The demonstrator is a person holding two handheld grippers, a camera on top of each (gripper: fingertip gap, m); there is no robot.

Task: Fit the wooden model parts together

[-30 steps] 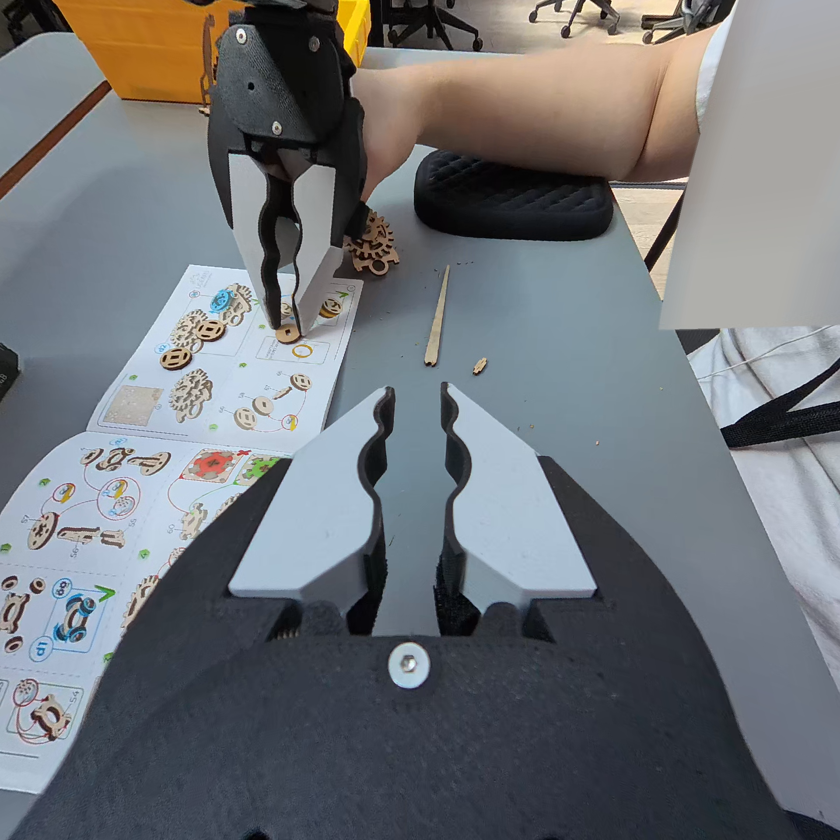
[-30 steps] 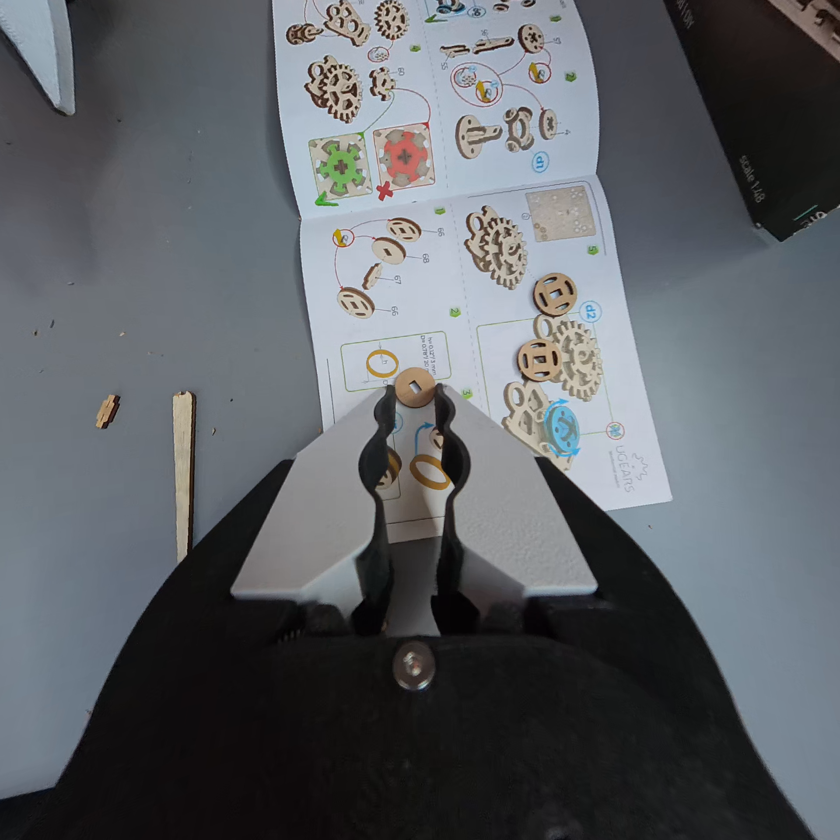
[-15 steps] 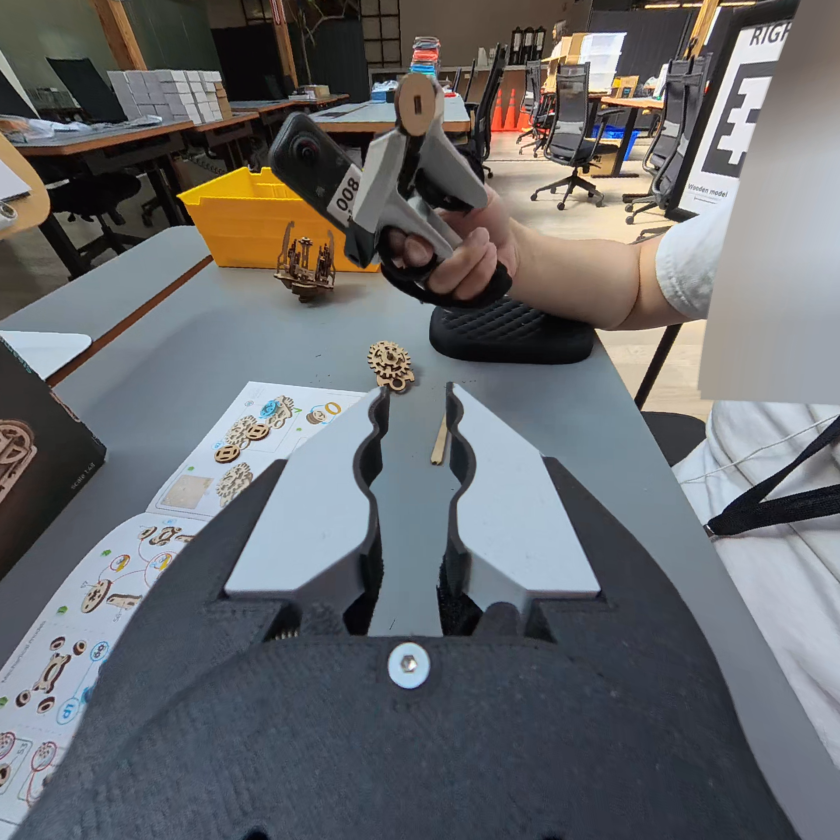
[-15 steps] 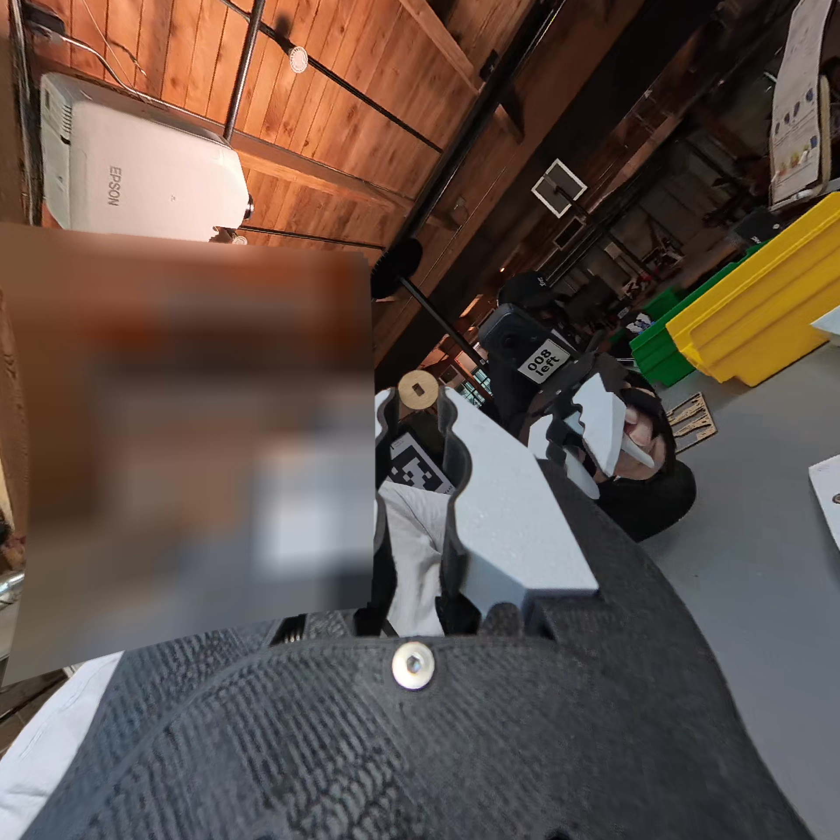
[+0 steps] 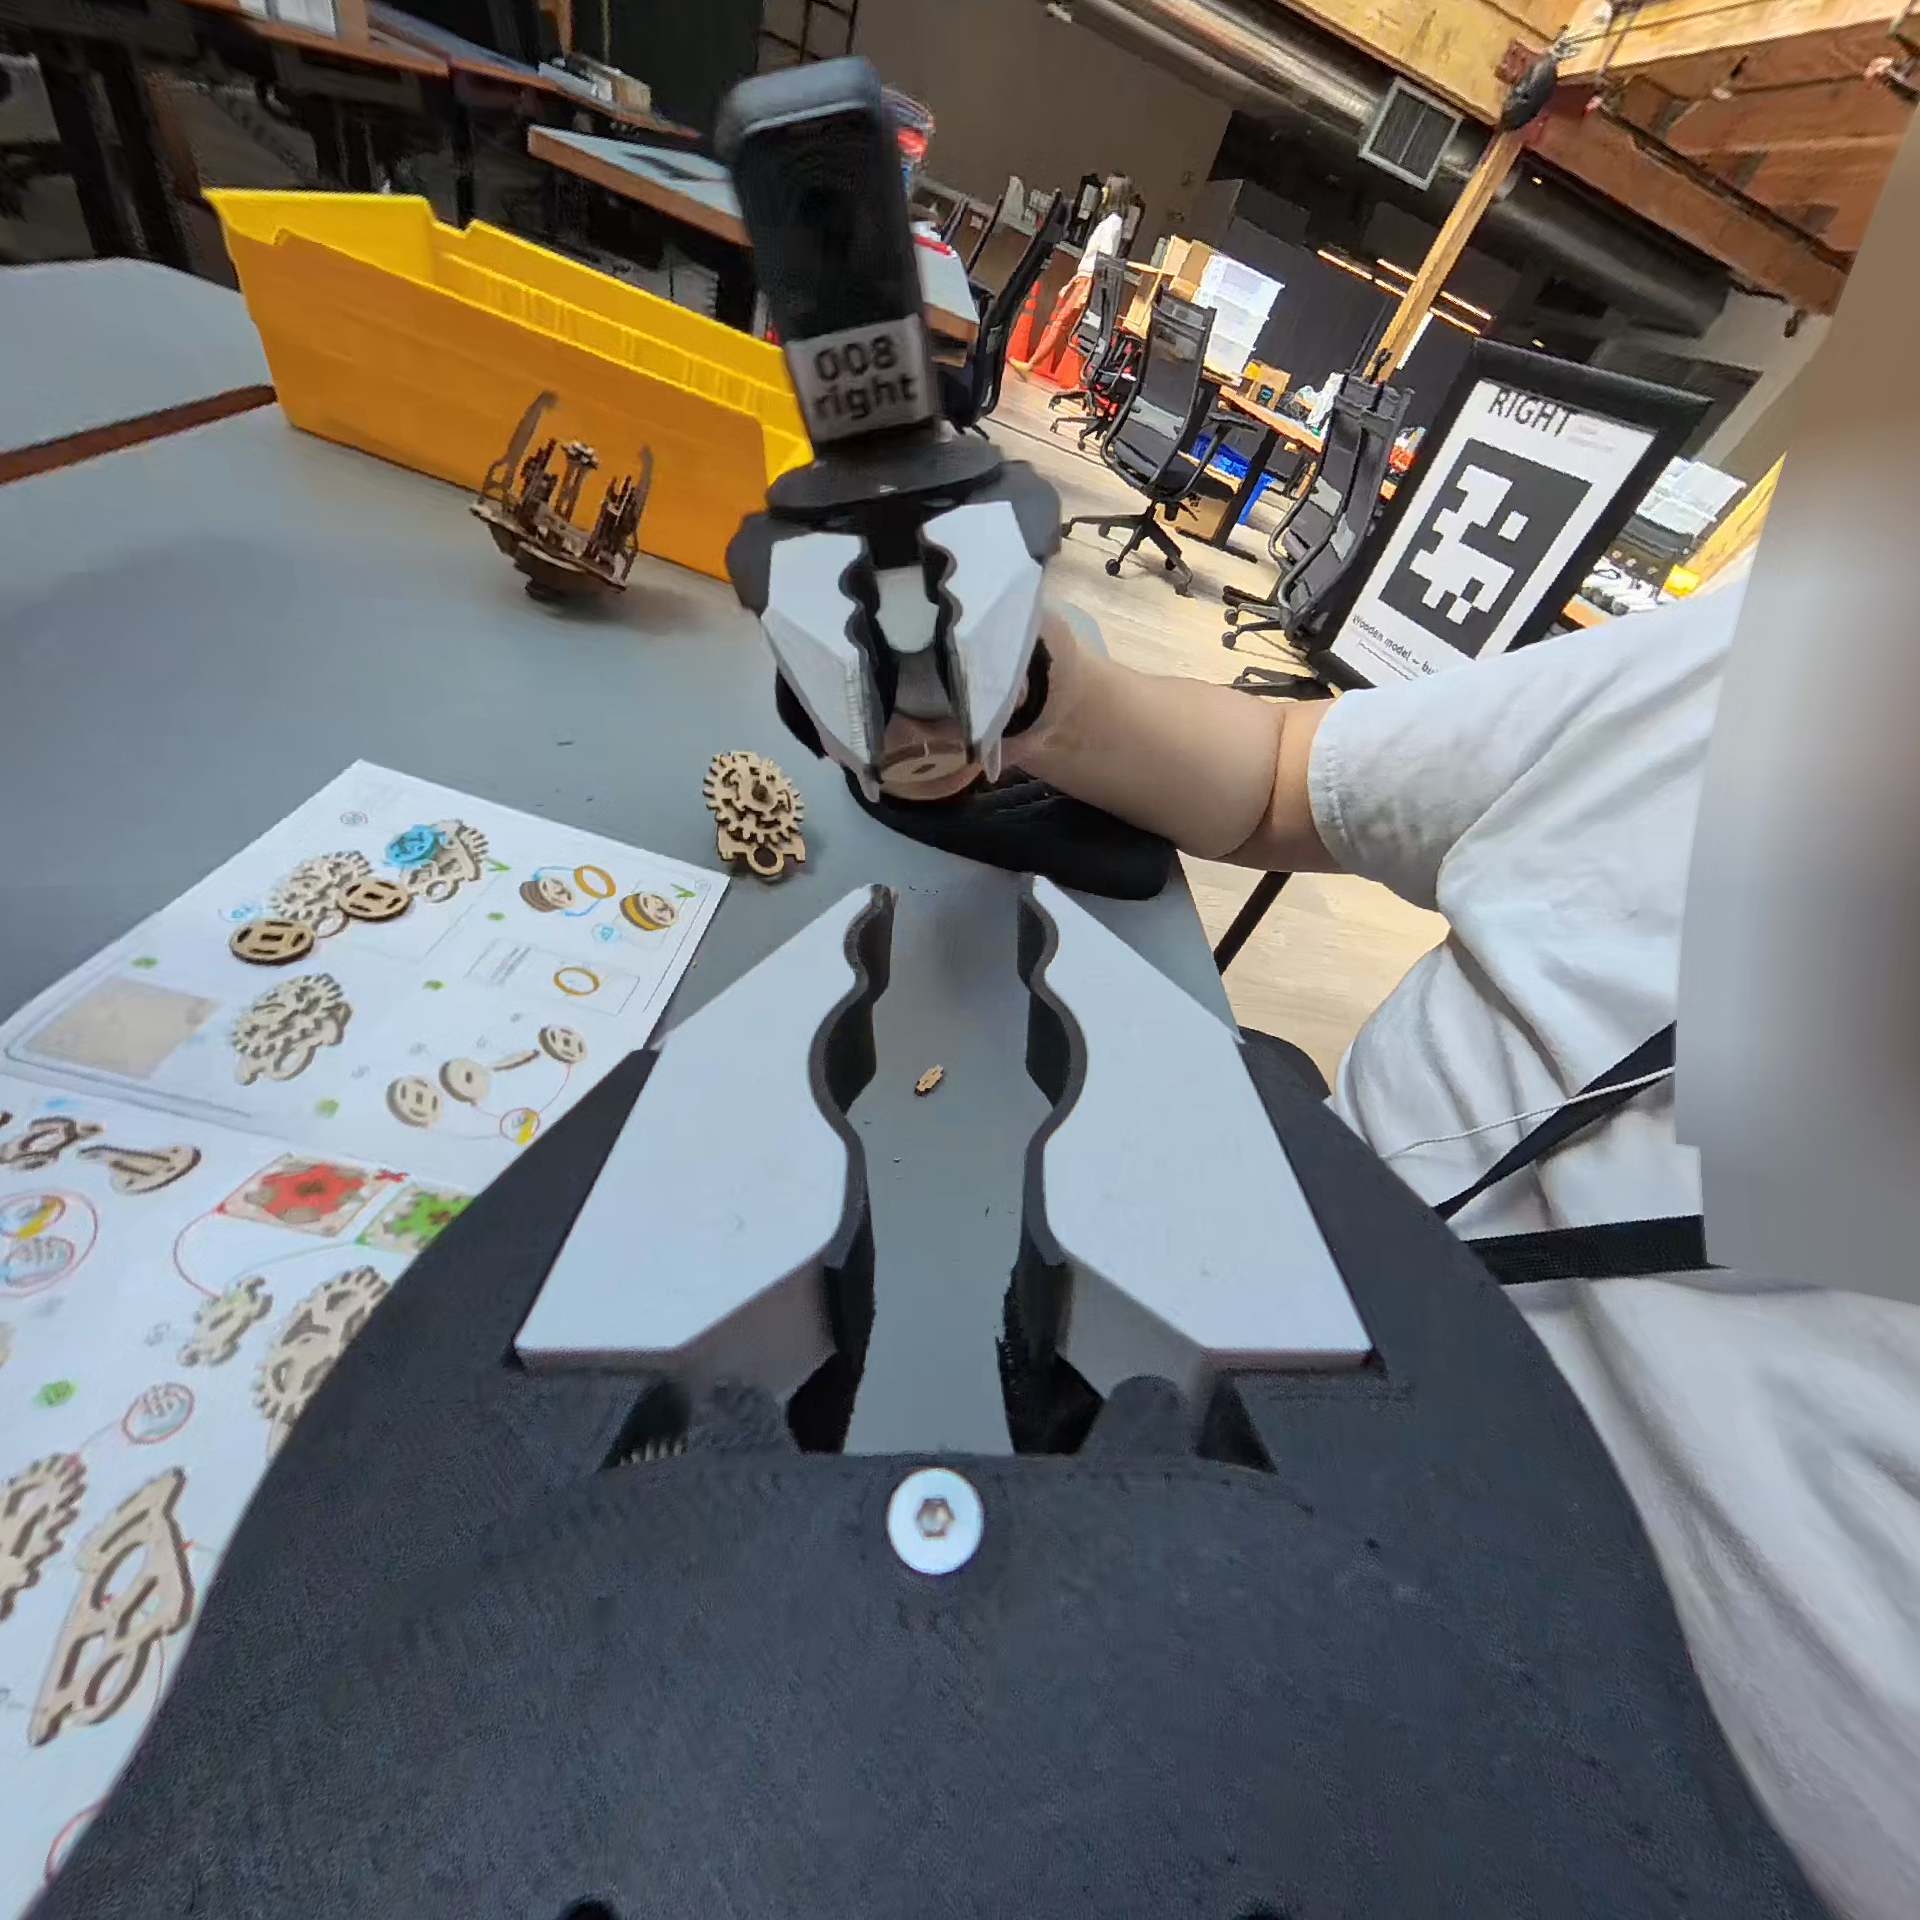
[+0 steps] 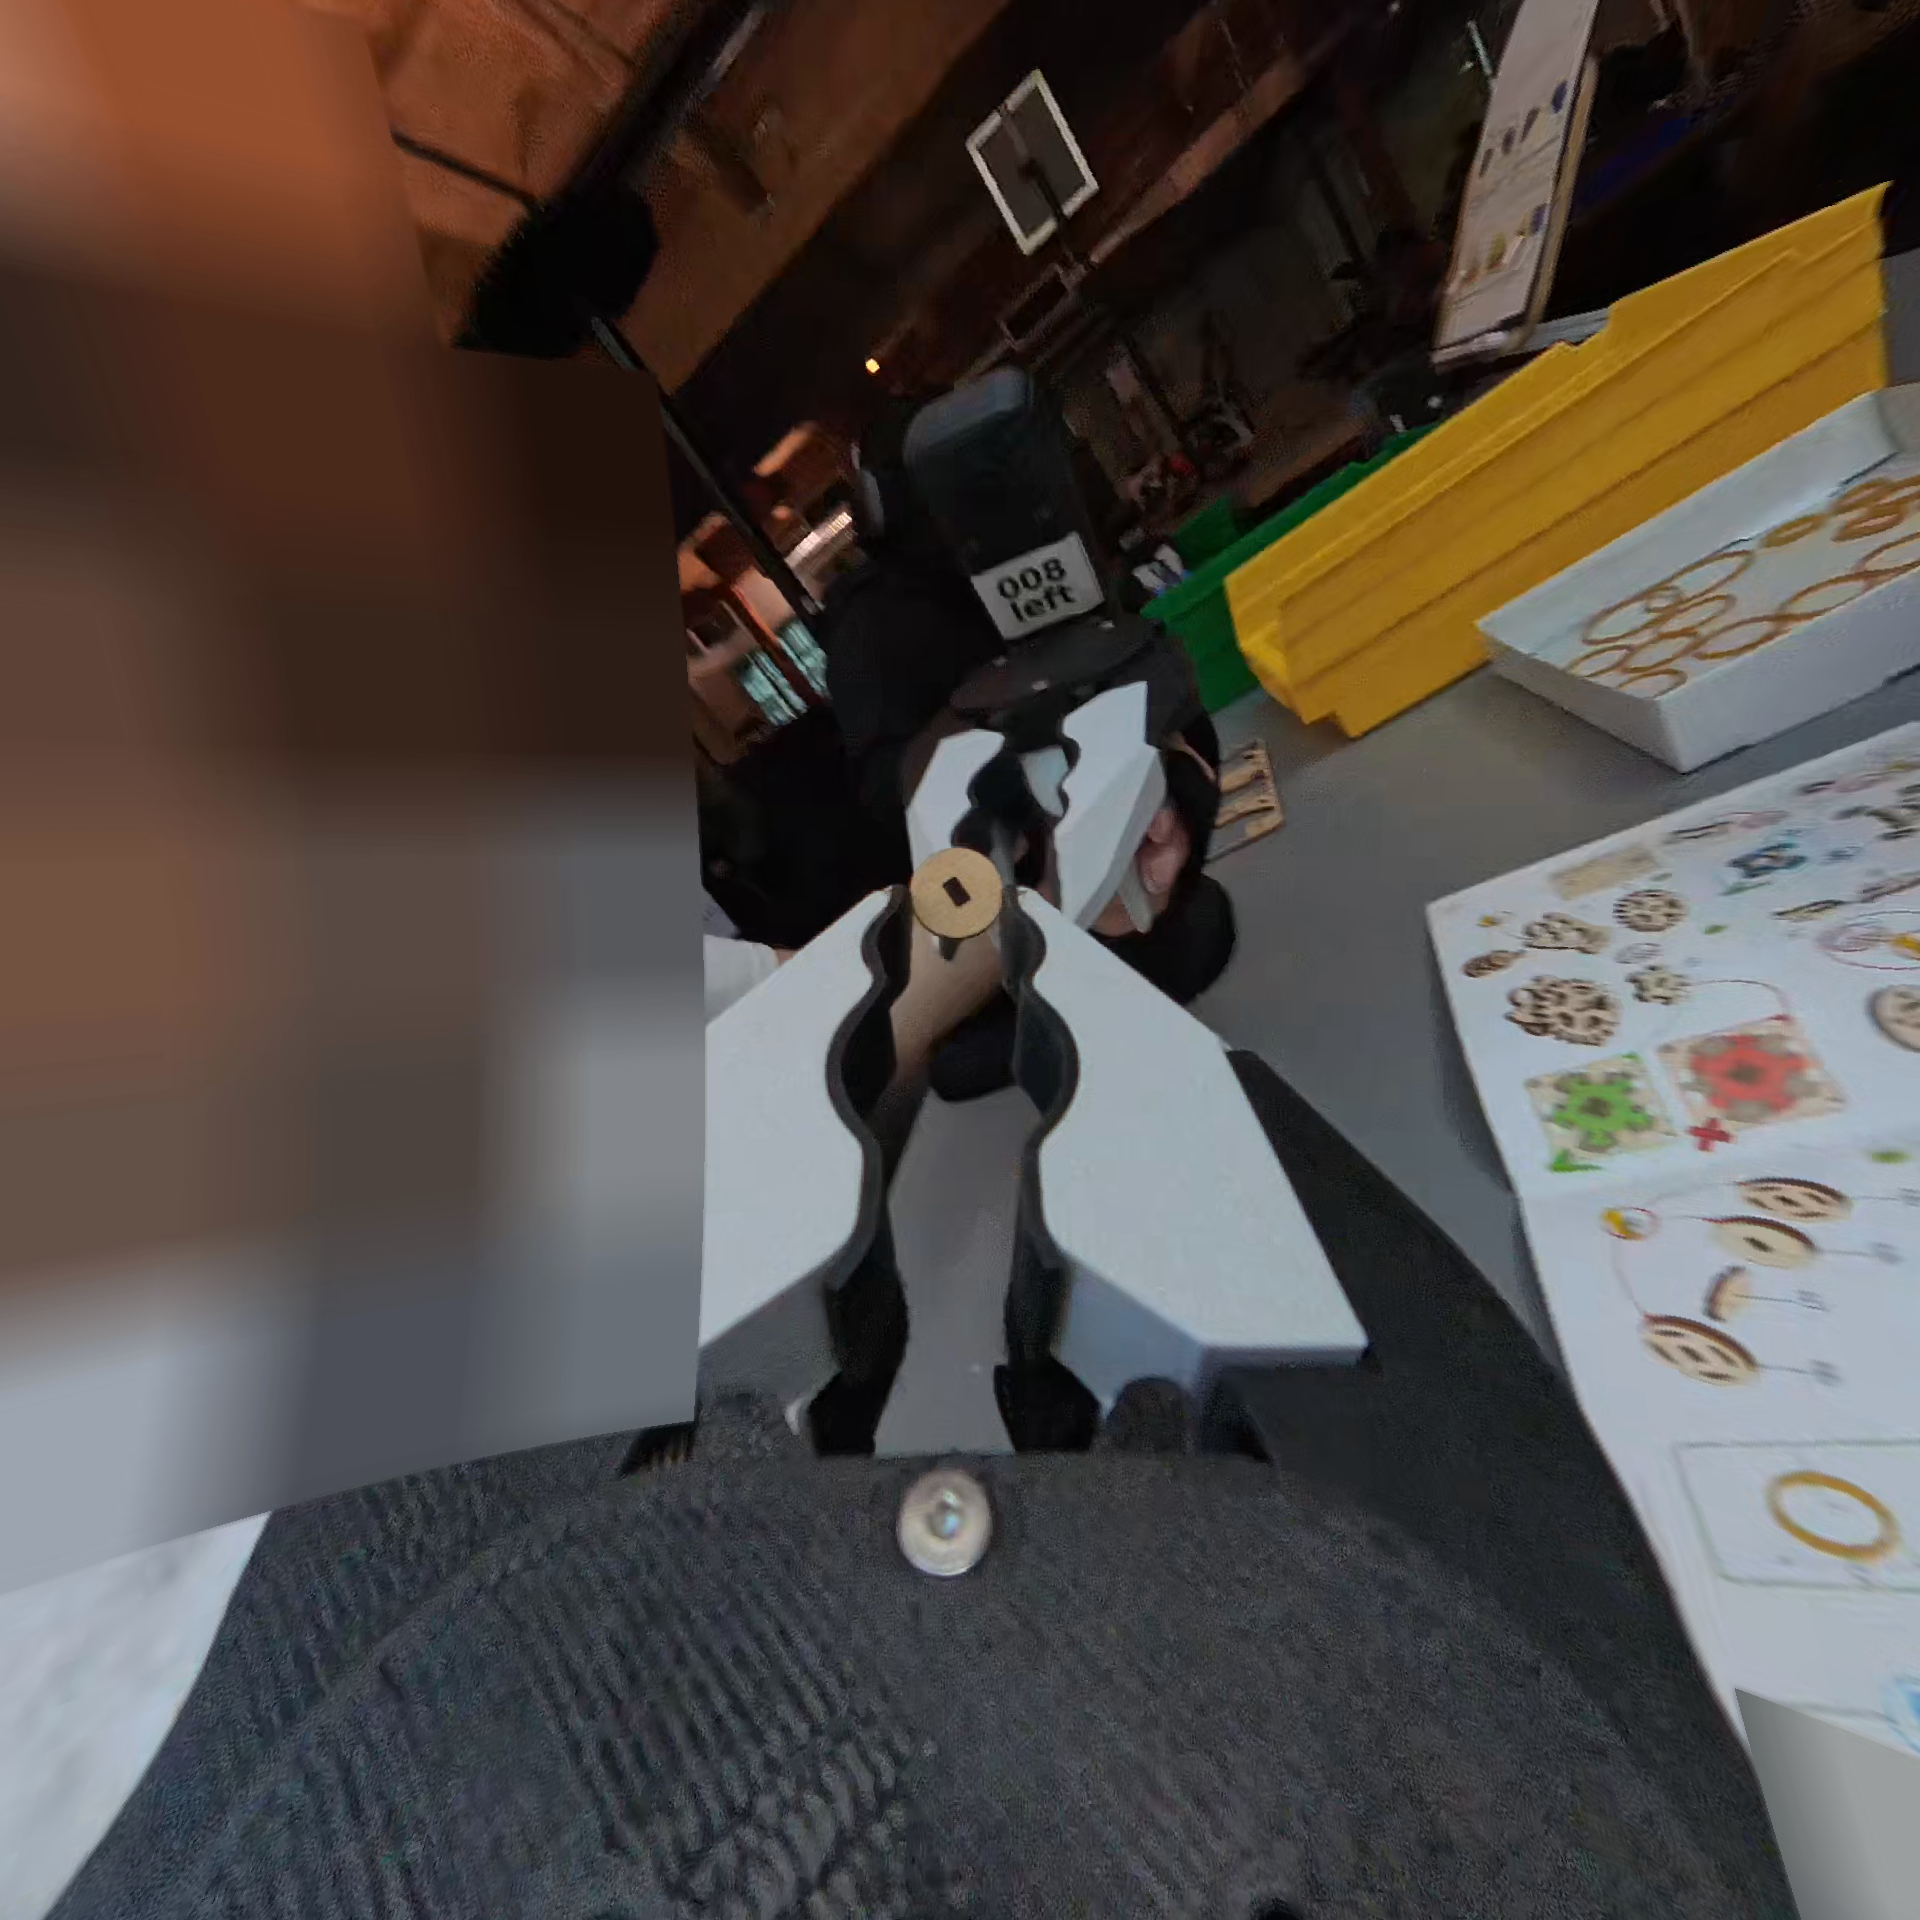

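Observation:
My right gripper (image 6: 954,920) is shut on a small round wooden disc (image 6: 975,906) with a rectangular hole, held at its fingertips above the table. In the left wrist view the right gripper (image 5: 925,764) points down toward me with the disc (image 5: 920,774) in its tips. My left gripper (image 5: 954,896) is open and empty, low over the grey table, facing the right one. It also shows in the right wrist view (image 6: 1039,831). A wooden gear assembly (image 5: 753,816) lies just left of the right gripper. Two more wooden discs (image 5: 272,940) lie on the instruction sheet (image 5: 436,997).
A part-built wooden model (image 5: 561,520) stands before a yellow bin (image 5: 468,332). A black wrist pad (image 5: 1039,842) lies under the person's forearm. A small wood scrap (image 5: 930,1081) lies between my left fingers. A white tray (image 6: 1766,686) of wooden ring sheets sits beside the sheet.
The right gripper lifted the disc off the instruction sheet, swung it up high, and now tips it down toward the left gripper. The left gripper stays open.

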